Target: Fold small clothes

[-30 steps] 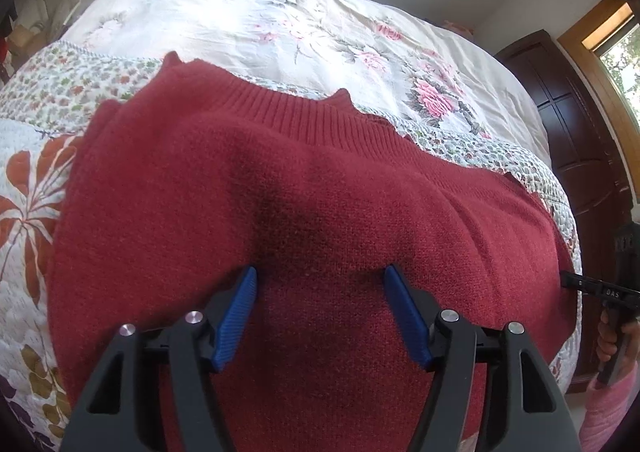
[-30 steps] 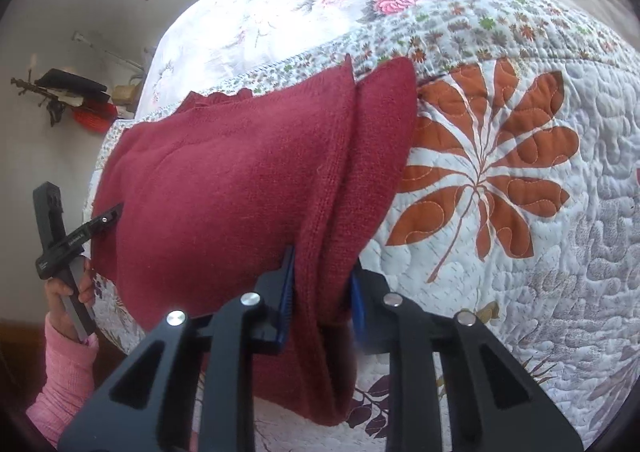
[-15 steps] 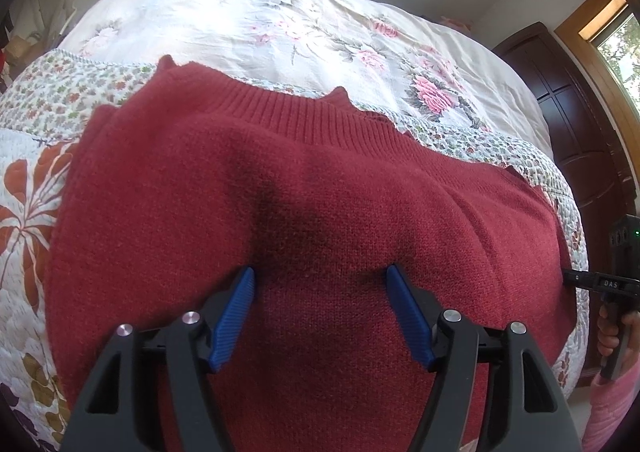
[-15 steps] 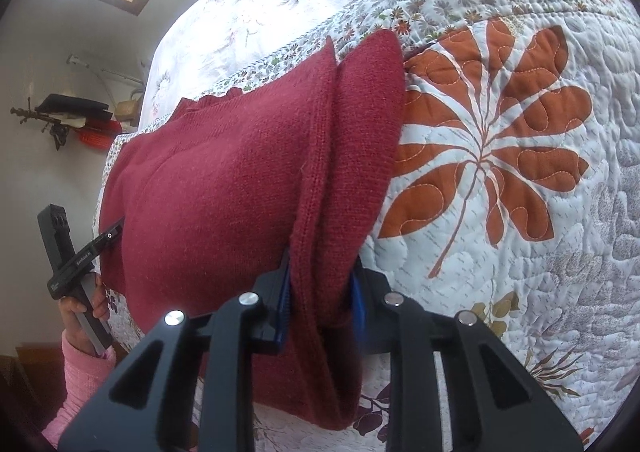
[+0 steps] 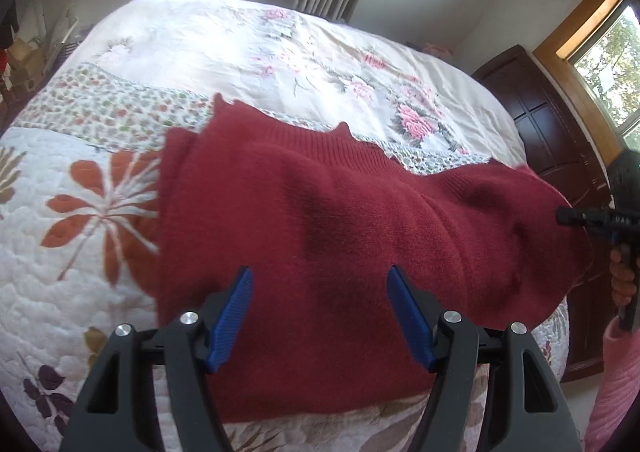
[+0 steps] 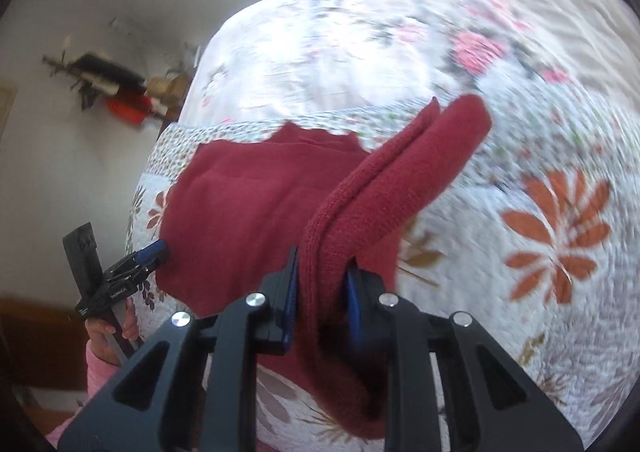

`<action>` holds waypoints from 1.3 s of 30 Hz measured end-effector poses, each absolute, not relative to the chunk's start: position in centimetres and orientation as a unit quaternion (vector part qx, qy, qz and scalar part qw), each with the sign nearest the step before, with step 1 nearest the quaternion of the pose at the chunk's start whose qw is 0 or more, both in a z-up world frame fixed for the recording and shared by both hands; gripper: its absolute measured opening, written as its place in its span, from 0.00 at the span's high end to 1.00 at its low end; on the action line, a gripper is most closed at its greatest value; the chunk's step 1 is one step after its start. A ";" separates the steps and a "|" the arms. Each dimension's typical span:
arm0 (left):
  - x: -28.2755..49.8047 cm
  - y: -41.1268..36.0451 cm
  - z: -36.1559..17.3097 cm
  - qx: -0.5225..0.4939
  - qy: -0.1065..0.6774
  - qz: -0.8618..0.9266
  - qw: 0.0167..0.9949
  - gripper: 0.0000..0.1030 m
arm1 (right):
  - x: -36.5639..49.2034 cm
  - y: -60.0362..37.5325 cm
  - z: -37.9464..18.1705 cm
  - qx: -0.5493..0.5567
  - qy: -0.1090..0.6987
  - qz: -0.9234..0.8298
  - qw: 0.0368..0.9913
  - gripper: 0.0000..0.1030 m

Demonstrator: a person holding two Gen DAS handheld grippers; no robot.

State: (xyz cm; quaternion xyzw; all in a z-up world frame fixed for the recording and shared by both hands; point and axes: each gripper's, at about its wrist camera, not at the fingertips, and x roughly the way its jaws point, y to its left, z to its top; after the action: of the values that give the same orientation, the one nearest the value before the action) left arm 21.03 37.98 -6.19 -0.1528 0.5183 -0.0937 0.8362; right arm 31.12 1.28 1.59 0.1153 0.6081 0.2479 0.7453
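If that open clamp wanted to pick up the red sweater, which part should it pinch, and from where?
Probably the sweater's near bottom edge, low in the left wrist view, approached from the bed's near side. The left gripper hovers open above flat fabric, which gives no fold to pinch. The right gripper already clamps the folded side.

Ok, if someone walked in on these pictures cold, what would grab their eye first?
The dark red knit sweater spread over the near part of the quilted floral bedspread. Next, the right gripper, its jaws shut on a bunched fold of that sweater, while the left gripper hovers open above the knit.
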 end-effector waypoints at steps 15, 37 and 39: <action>17.7 43.1 -5.2 -0.168 0.509 -0.085 0.840 0.29 | 31.3 18.7 -2.9 0.026 0.653 0.319 0.687 0.79; 27.9 32.1 -9.5 -0.336 0.576 -0.209 0.716 0.23 | 28.3 -1.0 -4.8 0.103 0.649 0.183 0.731 0.55; 28.5 31.4 -10.0 -0.342 0.579 -0.209 0.710 0.24 | 27.8 -1.7 -5.3 0.111 0.651 0.182 0.728 0.55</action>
State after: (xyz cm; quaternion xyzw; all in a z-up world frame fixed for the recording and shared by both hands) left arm 28.46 31.41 -9.96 -0.3418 0.5792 -0.2093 0.7098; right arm 27.85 -1.71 -5.31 0.1113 0.6511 0.1824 0.7283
